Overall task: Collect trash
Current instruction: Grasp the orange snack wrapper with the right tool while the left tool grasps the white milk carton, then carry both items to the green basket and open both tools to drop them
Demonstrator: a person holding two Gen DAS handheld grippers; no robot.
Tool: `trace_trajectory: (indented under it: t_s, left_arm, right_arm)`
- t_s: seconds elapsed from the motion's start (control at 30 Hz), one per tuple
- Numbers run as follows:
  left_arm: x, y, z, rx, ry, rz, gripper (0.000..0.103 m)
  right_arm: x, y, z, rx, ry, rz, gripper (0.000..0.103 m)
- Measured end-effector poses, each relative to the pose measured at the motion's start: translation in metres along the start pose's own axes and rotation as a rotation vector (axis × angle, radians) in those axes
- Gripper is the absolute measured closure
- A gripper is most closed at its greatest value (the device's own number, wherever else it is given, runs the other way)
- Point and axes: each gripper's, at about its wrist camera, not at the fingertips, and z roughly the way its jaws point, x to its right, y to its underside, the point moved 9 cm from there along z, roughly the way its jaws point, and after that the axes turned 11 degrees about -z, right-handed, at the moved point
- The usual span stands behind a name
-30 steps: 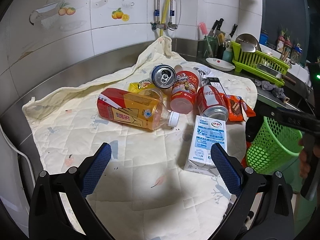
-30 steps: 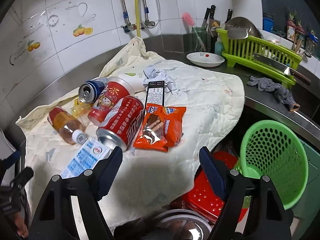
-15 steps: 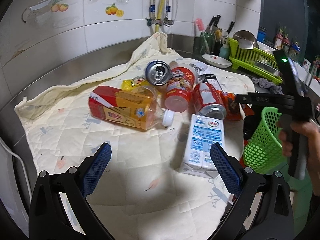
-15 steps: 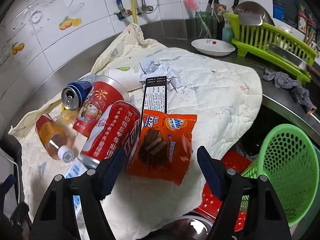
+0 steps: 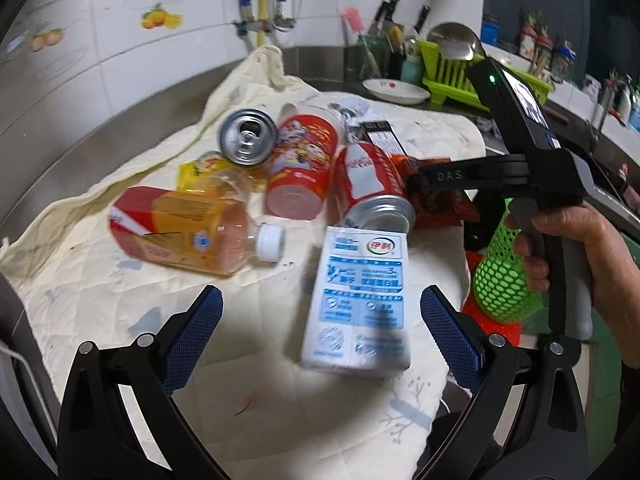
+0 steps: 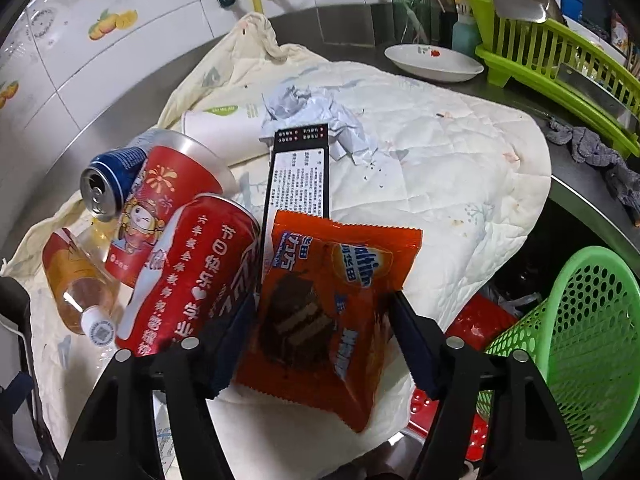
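Trash lies on a cream quilted cloth. My right gripper straddles an orange snack wrapper. Its jaws are closing, the pads stand at the wrapper's two edges, and the wrapper lies flat. Left of it are a red cola can, a red cartoon cup, a blue can and a tea bottle. A black box and crumpled paper lie behind. My left gripper is open, low over a blue-and-white milk carton that lies between its fingers untouched.
A green mesh basket stands off the cloth's right edge, above a red item. A white plate, a green dish rack and a grey rag sit on the steel counter. The hand on the right gripper fills the right of the left wrist view.
My right gripper came down onto the orange wrapper and its jaws narrowed around it. My left gripper moved in toward the milk carton. The right hand swung further into the left wrist view.
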Motion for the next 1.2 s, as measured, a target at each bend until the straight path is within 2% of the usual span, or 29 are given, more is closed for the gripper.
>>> trace_trajectory:
  t_s: [0.13,0.3,0.4,0.47,0.57,0.6,0.67,0.8,0.9,1.03,1.2]
  left_arm:
    - [0.009,-0.003,0.019,-0.048,0.018,0.015,0.006]
    - [0.014,-0.002,0.045,-0.1,0.007,0.034,0.006]
    - [0.013,0.001,0.053,-0.13,0.018,0.022,0.015]
    - [0.012,0.004,0.058,-0.154,0.039,-0.001,0.019]
    - [0.013,0.008,0.06,-0.171,0.072,-0.025,0.035]
    - [0.013,0.01,0.059,-0.171,0.075,-0.027,0.039]
    - [0.013,0.01,0.06,-0.166,0.077,-0.032,0.039]
    - [0.012,0.011,0.057,-0.157,0.081,-0.035,0.039]
    - [0.011,0.012,0.054,-0.155,0.09,-0.044,0.04]
    - [0.005,0.013,0.042,-0.143,0.097,-0.05,0.04]
    - [0.007,0.008,0.026,-0.111,0.111,-0.043,0.04]
  right_arm:
    - [-0.001,0.0,-0.006,0.02,-0.02,0.01,0.05]
    - [0.0,0.0,-0.022,0.056,-0.05,0.021,0.064]
    - [0.0,0.002,-0.027,0.06,-0.068,0.012,0.069]
    - [-0.001,0.004,-0.026,0.053,-0.075,0.009,0.069]
    - [-0.001,0.007,-0.023,0.047,-0.08,0.016,0.068]
    - [-0.001,0.007,-0.022,0.046,-0.076,0.012,0.064]
    - [-0.003,0.007,-0.018,0.043,-0.061,-0.002,0.056]
    - [-0.002,0.005,-0.01,0.034,-0.038,-0.023,0.048]
    - [0.0,0.004,0.0,0.015,-0.051,-0.017,0.043]
    - [0.002,0.005,0.007,0.018,-0.059,-0.018,0.045]
    - [0.002,0.005,-0.008,0.06,-0.095,-0.009,0.064]
